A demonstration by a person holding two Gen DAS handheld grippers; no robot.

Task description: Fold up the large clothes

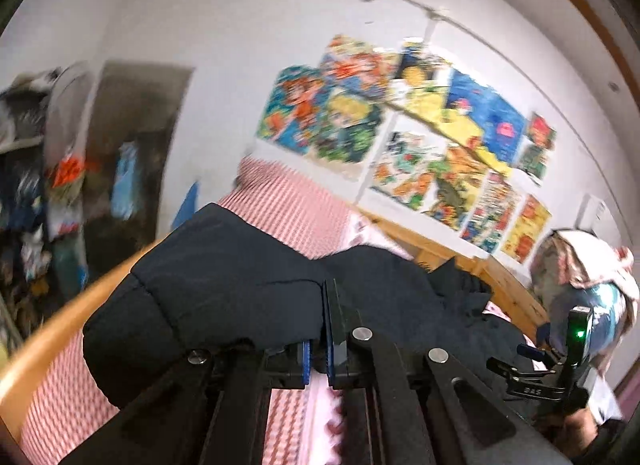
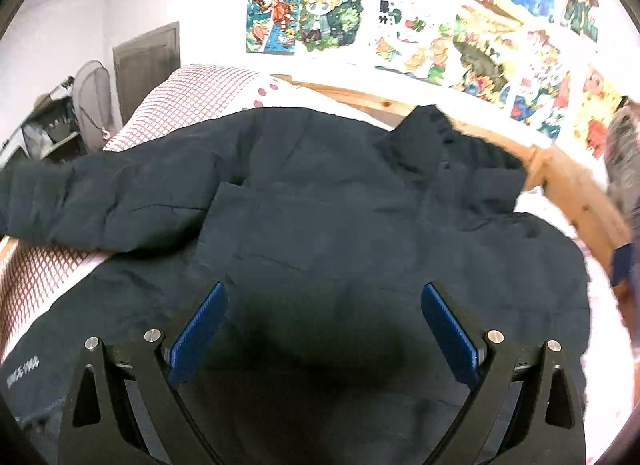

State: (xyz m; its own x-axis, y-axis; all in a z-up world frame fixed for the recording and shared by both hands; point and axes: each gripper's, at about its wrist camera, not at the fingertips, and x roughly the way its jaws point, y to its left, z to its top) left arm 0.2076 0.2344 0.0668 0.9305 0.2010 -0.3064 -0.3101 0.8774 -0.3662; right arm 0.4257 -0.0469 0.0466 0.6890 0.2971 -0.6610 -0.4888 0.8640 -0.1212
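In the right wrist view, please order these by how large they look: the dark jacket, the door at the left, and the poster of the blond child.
1. Dark jacket, by far the largest; it lies nearest the camera.
2. Door.
3. Poster of the blond child.
The door and the poster look close in size, so their order is unsure.

White lettering reading "SINCE 1948", the digits partly blurred, runs along the lower left edge of the dark jacket (image 2: 320,225) in the right wrist view. In the left wrist view, a black clamp (image 1: 528,383) carries small letters, perhaps "BAS". The wall posters (image 2: 420,25) show characters too small to read.
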